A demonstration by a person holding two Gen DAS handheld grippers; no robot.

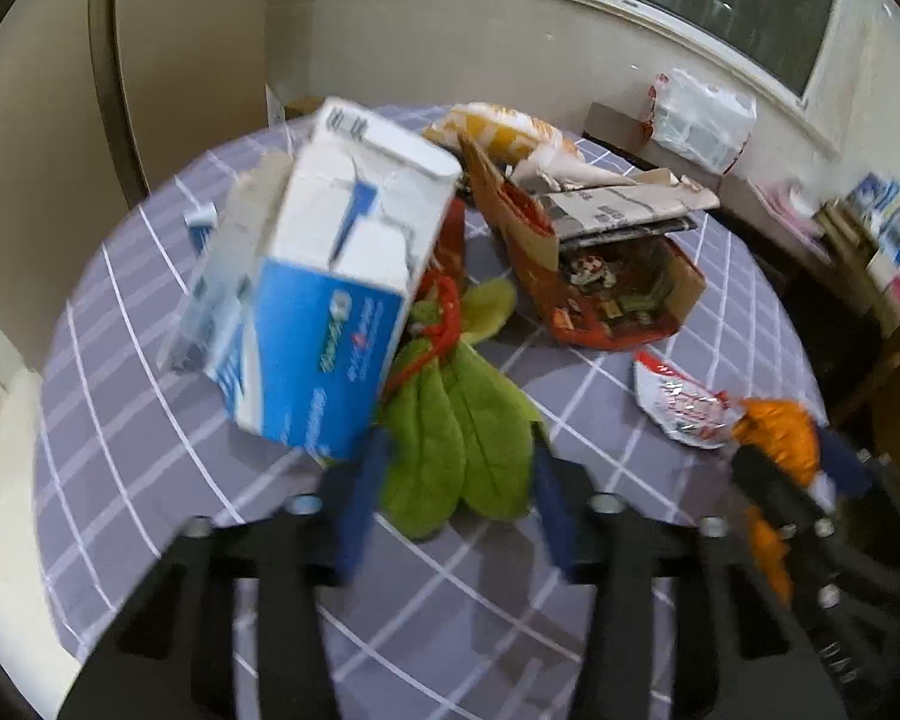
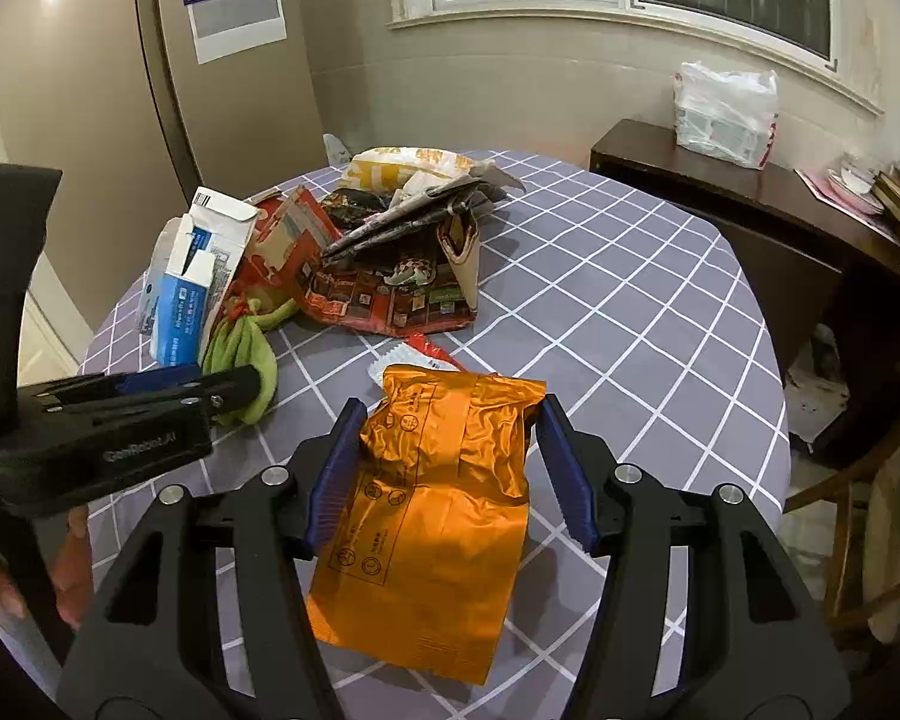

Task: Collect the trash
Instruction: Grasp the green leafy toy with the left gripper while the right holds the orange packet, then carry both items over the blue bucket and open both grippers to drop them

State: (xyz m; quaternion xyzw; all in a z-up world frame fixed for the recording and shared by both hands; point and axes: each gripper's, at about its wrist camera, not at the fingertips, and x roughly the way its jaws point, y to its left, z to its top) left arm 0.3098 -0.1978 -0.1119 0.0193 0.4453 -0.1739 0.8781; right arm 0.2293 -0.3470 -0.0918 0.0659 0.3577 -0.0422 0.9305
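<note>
- The right gripper (image 2: pixel 450 468) clamps a crinkled, shiny orange foil bag (image 2: pixel 438 516) with black printed symbols, held just above the grey checked tablecloth (image 2: pixel 630 324).
- The left gripper (image 1: pixel 456 480) pinches a bunch of limp green leaves (image 1: pixel 462 432) tied with red string.
- Behind them, a torn blue-and-white carton (image 1: pixel 324 300) leans.
- Farther back lies an open red cardboard box (image 1: pixel 606 300) under folded newspaper (image 1: pixel 618 204).
</note>
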